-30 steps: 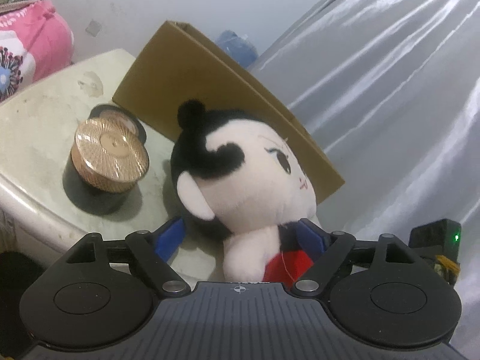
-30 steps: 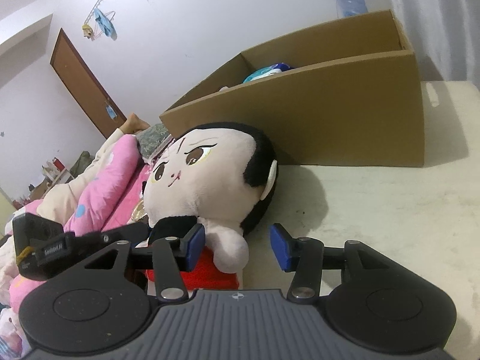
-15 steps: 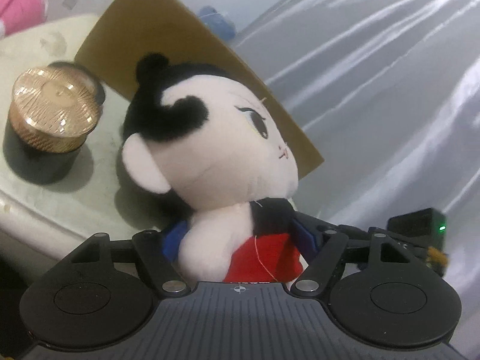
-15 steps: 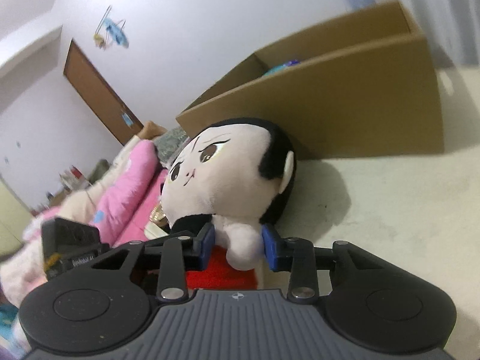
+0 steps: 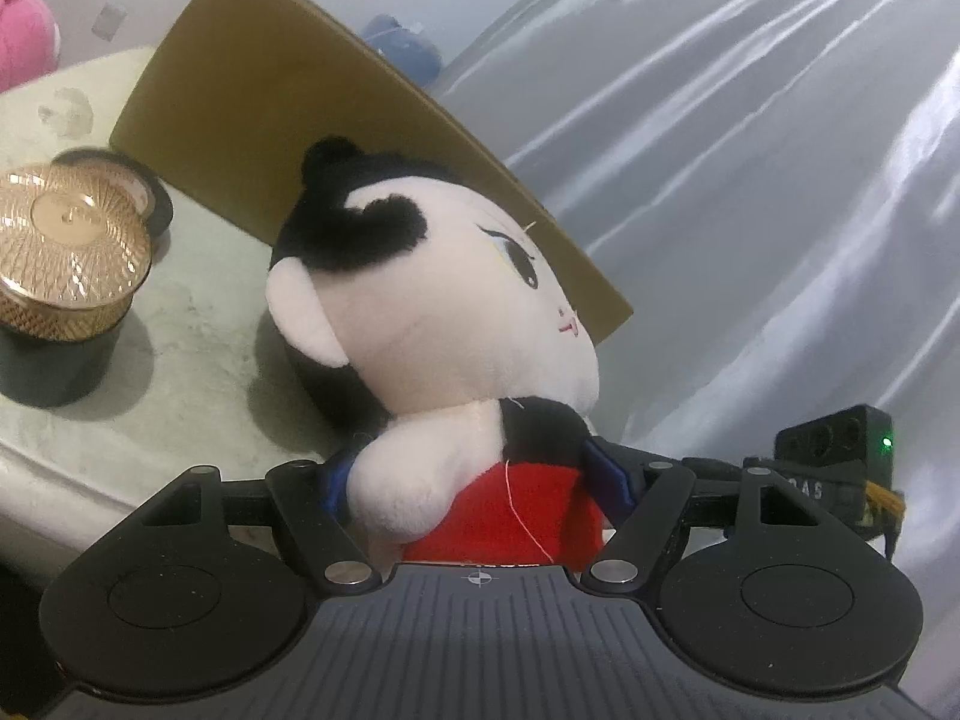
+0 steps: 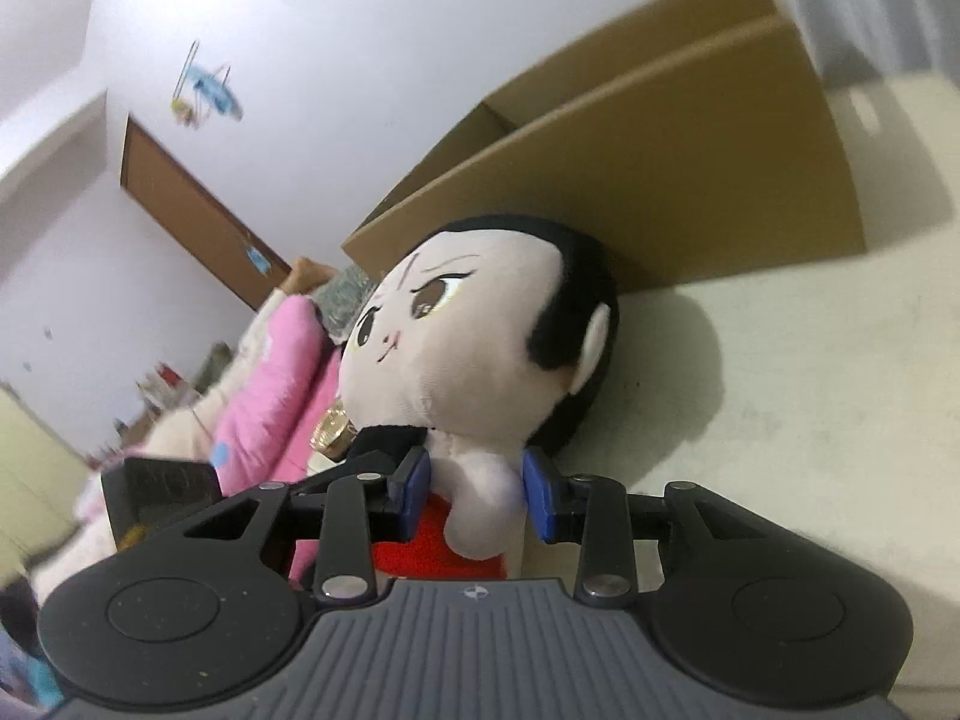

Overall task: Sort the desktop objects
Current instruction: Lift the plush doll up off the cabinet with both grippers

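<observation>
Both grippers have hold of 1 plush doll [image 5: 444,324], which sits at the near edge of the pale table [image 5: 198,300], leaning back toward the cardboard box [image 5: 282,126] just behind it.

The left gripper [image 5: 474,480] spans the doll's red body, its blue pads pressed into both flanks. Its jaws have just been closing, with the torso between them. A wide hold like this suits a soft, bulky middle.

The right gripper [image 6: 477,495] pinches only the doll's pale arm, its jaws narrow and clamped; they too have just been closing, on that arm. This 2nd grip probably steadies the floppy toy so its heavy head does not tip it over when lifted.

The box stands open-topped on the far side, so it looks like the sorting bin, and the doll's next move would be up and over its wall.

A gold-lidded jar [image 5: 66,258] stands to the left, apart from the doll.
</observation>
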Action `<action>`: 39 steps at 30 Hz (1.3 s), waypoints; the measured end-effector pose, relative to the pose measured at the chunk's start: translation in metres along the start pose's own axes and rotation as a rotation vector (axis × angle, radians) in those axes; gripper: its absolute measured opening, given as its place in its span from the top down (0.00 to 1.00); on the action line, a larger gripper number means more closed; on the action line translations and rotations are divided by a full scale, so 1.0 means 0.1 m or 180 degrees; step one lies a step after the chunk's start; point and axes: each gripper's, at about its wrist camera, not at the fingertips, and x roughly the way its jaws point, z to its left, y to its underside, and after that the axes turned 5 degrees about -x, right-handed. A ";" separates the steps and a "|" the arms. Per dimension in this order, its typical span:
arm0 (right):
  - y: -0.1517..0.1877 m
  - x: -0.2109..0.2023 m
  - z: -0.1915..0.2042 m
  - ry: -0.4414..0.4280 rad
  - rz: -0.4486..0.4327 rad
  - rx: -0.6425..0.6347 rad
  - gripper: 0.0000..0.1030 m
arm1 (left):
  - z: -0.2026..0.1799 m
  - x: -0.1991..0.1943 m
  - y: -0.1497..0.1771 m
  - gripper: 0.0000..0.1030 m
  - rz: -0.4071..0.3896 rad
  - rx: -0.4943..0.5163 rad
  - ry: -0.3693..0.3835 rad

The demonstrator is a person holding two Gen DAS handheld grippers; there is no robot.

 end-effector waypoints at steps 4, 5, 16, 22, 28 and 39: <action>-0.01 -0.04 0.03 0.0149 -0.0044 -0.0140 0.60 | -0.08 -0.07 0.03 0.23 -0.0076 0.0183 -0.0121; -0.01 -0.04 0.04 0.0163 -0.0041 -0.0147 0.60 | -0.09 -0.09 0.03 0.22 -0.0092 0.0188 -0.0133; 0.04 0.23 -0.30 -0.0463 0.0348 0.0528 0.47 | 0.11 -0.18 -0.09 0.35 0.0004 -0.0225 -0.0031; 0.06 0.22 -0.30 -0.0470 0.0247 0.0499 0.50 | 0.18 -0.14 -0.04 0.40 0.0007 -0.0338 0.0074; 0.06 0.10 -0.12 -0.0357 0.0154 0.0254 0.52 | 0.08 -0.18 0.00 0.41 -0.0080 -0.0142 0.0023; 0.05 -0.17 0.26 -0.0377 -0.0056 -0.0054 0.52 | -0.18 -0.30 0.00 0.41 -0.0275 -0.0017 0.0169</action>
